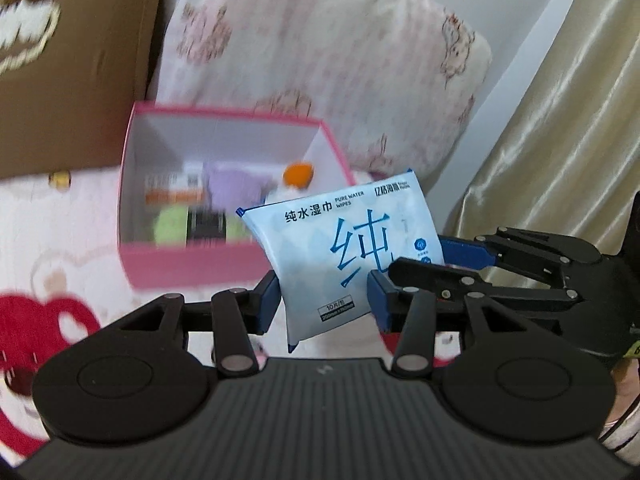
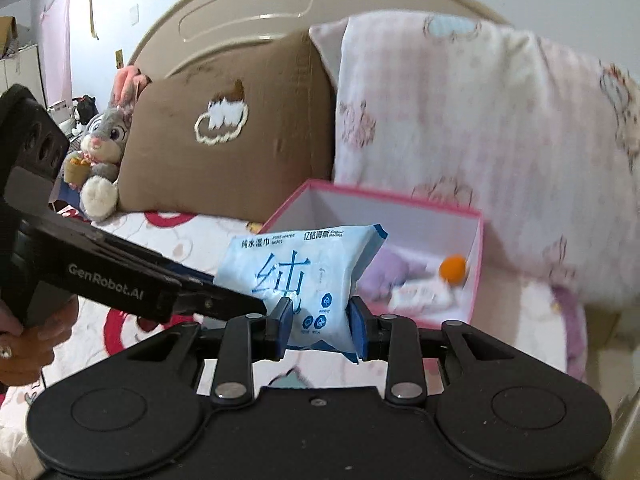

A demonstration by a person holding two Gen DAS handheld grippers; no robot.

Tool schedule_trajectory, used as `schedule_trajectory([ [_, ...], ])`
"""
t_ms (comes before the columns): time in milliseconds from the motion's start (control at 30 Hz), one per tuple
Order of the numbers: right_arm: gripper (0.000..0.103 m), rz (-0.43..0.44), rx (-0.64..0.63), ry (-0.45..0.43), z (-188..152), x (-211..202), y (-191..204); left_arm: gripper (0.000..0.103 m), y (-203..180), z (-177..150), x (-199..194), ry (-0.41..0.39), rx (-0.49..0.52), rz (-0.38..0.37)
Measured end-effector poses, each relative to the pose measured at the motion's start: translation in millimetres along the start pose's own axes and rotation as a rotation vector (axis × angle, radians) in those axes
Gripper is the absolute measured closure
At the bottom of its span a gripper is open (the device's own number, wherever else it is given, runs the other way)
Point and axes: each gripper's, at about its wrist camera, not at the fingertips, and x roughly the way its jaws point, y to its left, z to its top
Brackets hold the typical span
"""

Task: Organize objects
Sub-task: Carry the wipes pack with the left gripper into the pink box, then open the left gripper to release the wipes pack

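A light blue pack of wet wipes is held in the air above the bed, just in front of an open pink box. My left gripper is shut on its lower part. My right gripper is shut on the same pack, entering the left wrist view from the right. The pink box holds an orange ball, a purple item, a green item and small packets.
A brown cushion and a pink-patterned pillow lean on the headboard behind the box. A grey rabbit plush sits at the left. A gold curtain hangs at the right. The bedsheet is white with red prints.
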Motion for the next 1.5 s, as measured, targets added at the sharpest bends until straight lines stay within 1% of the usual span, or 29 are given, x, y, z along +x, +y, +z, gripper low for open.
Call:
schedule_trajectory([
  [67,0.071,-0.015,-0.025,-0.005,10.8,3.8,-4.9,0.058,0.6,16.4,6.3,-0.009,-0.003,0.003],
  [133,0.072,-0.029,-0.037,0.0,19.7,10.6,-11.8,0.058,6.0,31.4,16.4,-0.001,-0.016,-0.004],
  [200,0.077,-0.053,-0.04,0.012,28.3,23.4,-20.5,0.058,18.3,45.4,35.7,0.027,-0.039,-0.026],
  [233,0.079,-0.059,-0.043,0.025,30.6,29.5,-23.5,0.058,26.3,51.3,48.5,0.04,-0.078,-0.029],
  [267,0.08,-0.069,-0.041,0.04,33.7,39.0,-27.5,0.058,32.9,55.3,59.3,0.054,-0.107,-0.038],
  [333,0.08,-0.098,-0.052,0.068,35.7,58.4,-37.4,0.058,42.6,63.5,84.0,0.073,-0.13,-0.042],
  [400,0.08,-0.116,-0.053,0.104,35.9,80.8,-48.6,0.058,47.9,69.0,105.5,0.08,-0.128,-0.025],
  [467,0.08,-0.119,-0.053,0.143,33.7,99.8,-58.7,0.058,54.1,70.9,125.5,0.102,-0.13,-0.009],
  [533,0.08,-0.123,-0.058,0.18,28.8,118.2,-67.5,0.058,63.3,70.6,147.9,0.138,-0.168,-0.006],
  [600,0.079,-0.129,-0.113,0.22,21.3,136.8,-71.2,0.058,68.9,69.3,167.7,0.17,-0.183,0.008],
  [633,0.079,-0.132,-0.134,0.235,18.6,143.7,-72.1,0.058,69.5,68.2,174.8,0.184,-0.174,0.018],
  [700,0.08,-0.116,-0.126,0.287,14.9,157.2,-77.9,0.058,71.5,65.3,186.7,0.213,-0.168,0.041],
  [833,0.08,-0.103,-0.14,0.309,11.4,165.4,-80.9,0.057,77.0,61.8,195.5,0.235,-0.191,0.048],
  [967,0.08,-0.097,-0.058,0.354,10.2,167.9,-84.4,0.057,75.1,58.1,198.5,0.255,-0.176,0.059],
  [1167,0.08,-0.129,-0.064,0.372,2.9,179.7,-85.2,0.057,72.3,56.4,210.9,0.265,-0.175,0.097],
  [1233,0.08,-0.149,-0.11,0.38,2.1,184.9,-82.9,0.059,69.1,55.6,214.1,0.282,-0.155,0.131],
  [1267,0.08,-0.167,-0.117,0.378,1.0,186.2,-83.1,0.059,65.6,55.0,214.2,0.281,-0.135,0.143],
  [1333,0.08,-0.15,-0.076,0.375,0.1,185.6,-87.2,0.059,60.6,54.9,212.2,0.27,-0.107,0.153],
  [1400,0.08,-0.147,-0.052,0.354,0.2,181.6,-89.5,0.057,57.2,55.8,207.6,0.246,-0.093,0.161],
  [1500,0.08,-0.146,-0.014,0.325,-1.2,172.3,-91.5,0.057,55.4,57.9,201.3,0.229,-0.086,0.17],
])
